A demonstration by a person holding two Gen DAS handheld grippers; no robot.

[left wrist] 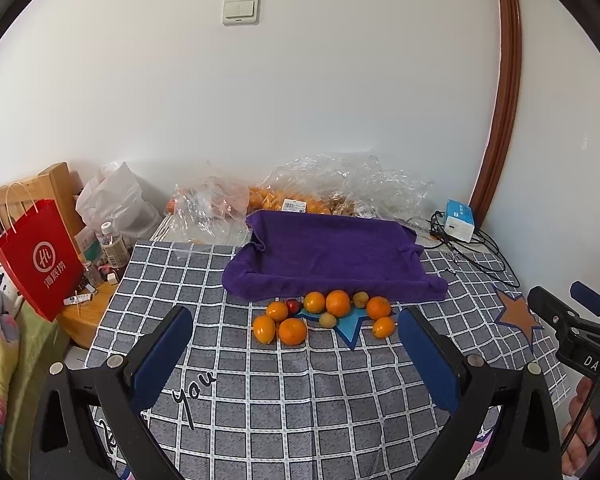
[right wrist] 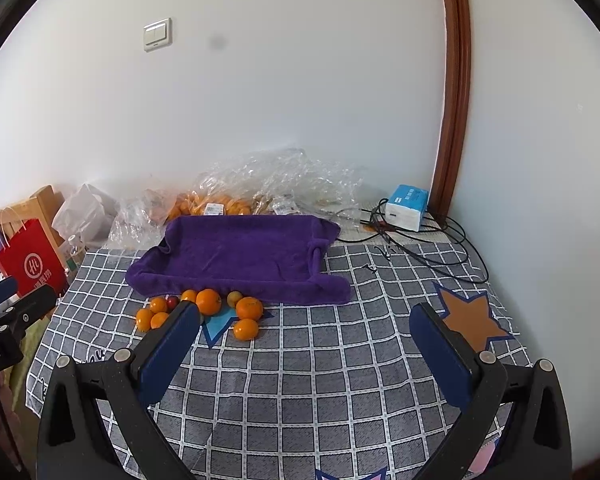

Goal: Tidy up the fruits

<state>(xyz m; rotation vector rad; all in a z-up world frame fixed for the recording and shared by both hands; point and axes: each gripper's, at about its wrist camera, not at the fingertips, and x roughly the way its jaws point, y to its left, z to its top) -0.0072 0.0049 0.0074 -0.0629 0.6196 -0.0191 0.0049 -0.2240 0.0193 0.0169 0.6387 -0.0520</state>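
The left gripper (left wrist: 294,338) is hovering over the checked cloth (left wrist: 300,400) on the counter, jaws spread wide and empty, facing the fruit cluster (left wrist: 324,314) lying just before the purple towel tray (left wrist: 332,256), probably the sorting spot. The right gripper (right wrist: 306,334) is likewise hanging agape, holding nothing. Its left finger is covering some fruit; the small greenish fruits are too small to identify.

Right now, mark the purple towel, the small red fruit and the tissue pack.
purple towel (left wrist: 332,258), left wrist view, middle of its flat top.
small red fruit (left wrist: 293,305), left wrist view, its visible face between the oranges.
tissue pack (right wrist: 406,207), right wrist view, its blue-and-white front.
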